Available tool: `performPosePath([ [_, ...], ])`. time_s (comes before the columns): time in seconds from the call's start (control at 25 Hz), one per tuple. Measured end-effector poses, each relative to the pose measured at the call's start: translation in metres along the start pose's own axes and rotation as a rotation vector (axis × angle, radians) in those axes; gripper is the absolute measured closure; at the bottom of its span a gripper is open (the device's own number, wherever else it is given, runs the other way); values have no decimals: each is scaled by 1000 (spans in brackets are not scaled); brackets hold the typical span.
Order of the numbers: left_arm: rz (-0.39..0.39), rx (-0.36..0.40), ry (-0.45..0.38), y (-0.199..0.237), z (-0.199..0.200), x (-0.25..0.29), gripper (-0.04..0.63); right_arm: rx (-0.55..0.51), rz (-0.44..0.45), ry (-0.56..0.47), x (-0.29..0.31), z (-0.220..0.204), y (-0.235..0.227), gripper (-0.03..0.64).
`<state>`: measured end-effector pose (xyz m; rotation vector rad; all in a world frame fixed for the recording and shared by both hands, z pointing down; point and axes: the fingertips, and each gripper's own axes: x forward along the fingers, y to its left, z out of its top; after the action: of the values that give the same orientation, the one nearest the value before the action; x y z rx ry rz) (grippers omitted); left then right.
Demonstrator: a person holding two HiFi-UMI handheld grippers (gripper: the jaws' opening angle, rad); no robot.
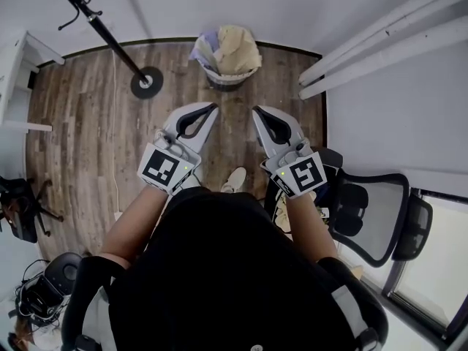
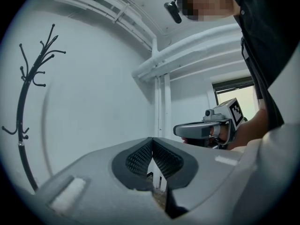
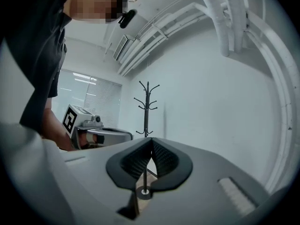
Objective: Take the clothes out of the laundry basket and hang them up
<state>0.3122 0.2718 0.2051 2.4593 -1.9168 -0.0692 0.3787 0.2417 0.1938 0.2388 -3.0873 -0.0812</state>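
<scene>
Holding beige and lilac clothes (image 1: 235,48), the laundry basket (image 1: 225,80) faces clenched left tongs (image 1: 211,109) and right tongs (image 1: 257,111).

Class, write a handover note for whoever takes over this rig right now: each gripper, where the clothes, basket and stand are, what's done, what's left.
Left gripper: jaws shut, empty. Right gripper: jaws shut, empty. Both held side by side above the wood floor.
Pale woven laundry basket against the white wall, piled with beige and lavender clothes. Black metal coat stand left of it in the head view, hooks bare.
Done: nothing hung.
Left: lift out every garment and hang it.
</scene>
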Motion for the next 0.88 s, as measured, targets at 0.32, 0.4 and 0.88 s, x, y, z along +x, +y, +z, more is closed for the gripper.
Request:
performPosePath([
  [0.32, 53, 14, -31, 9, 3, 3, 203, 56, -54, -46, -6, 3, -15, 218],
  [0.4, 78, 20, -33, 8, 5, 8, 130, 68, -68, -53, -16, 3, -25, 136],
  [0.88, 108, 23, -32, -3, 7, 70, 107, 89, -96, -65, -58, -6, -98, 114],
])
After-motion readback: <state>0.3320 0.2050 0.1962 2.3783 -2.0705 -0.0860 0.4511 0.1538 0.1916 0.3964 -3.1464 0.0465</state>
